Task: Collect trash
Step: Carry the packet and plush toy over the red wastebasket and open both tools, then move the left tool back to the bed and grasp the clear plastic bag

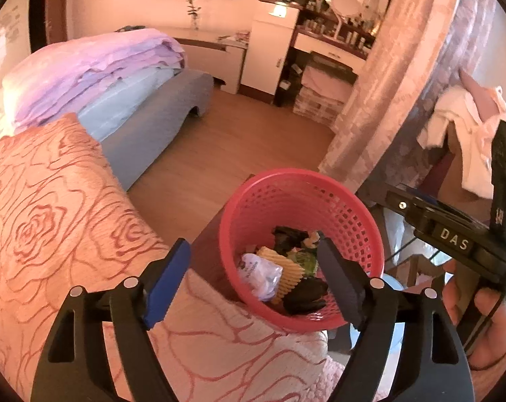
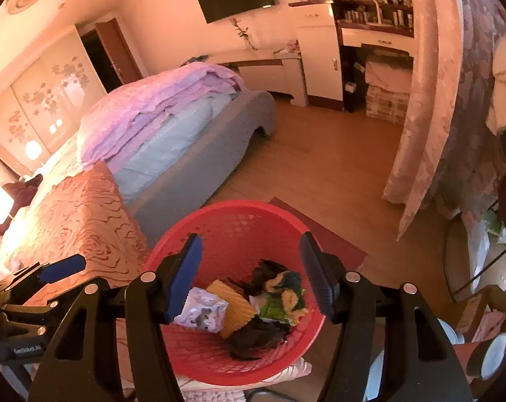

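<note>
A red mesh waste basket (image 1: 253, 201) (image 2: 232, 221) stands beside the bed and holds several pieces of trash: a white-purple wrapper (image 1: 261, 273) (image 2: 202, 311), a yellow ridged piece (image 1: 288, 273) (image 2: 236, 305), a green wrapper (image 2: 279, 301) and dark crumpled pieces (image 1: 306, 296) (image 2: 256, 335). My left gripper (image 1: 254, 284) is open and empty, above the basket's near rim. My right gripper (image 2: 249, 278) is open and empty, right over the basket. The right gripper's body (image 1: 454, 231) shows at the right of the left wrist view; the left gripper's finger (image 2: 63, 266) shows at the left of the right wrist view.
A bed with a rose-patterned orange cover (image 1: 51, 217) (image 2: 85, 221) lies left of the basket, with folded purple bedding (image 1: 85, 67) (image 2: 159, 100). A wooden floor (image 1: 219, 147) (image 2: 320, 154), a curtain (image 1: 387, 83) (image 2: 427, 100), a dresser (image 2: 320, 53) and a wire rack (image 2: 481, 251) lie beyond.
</note>
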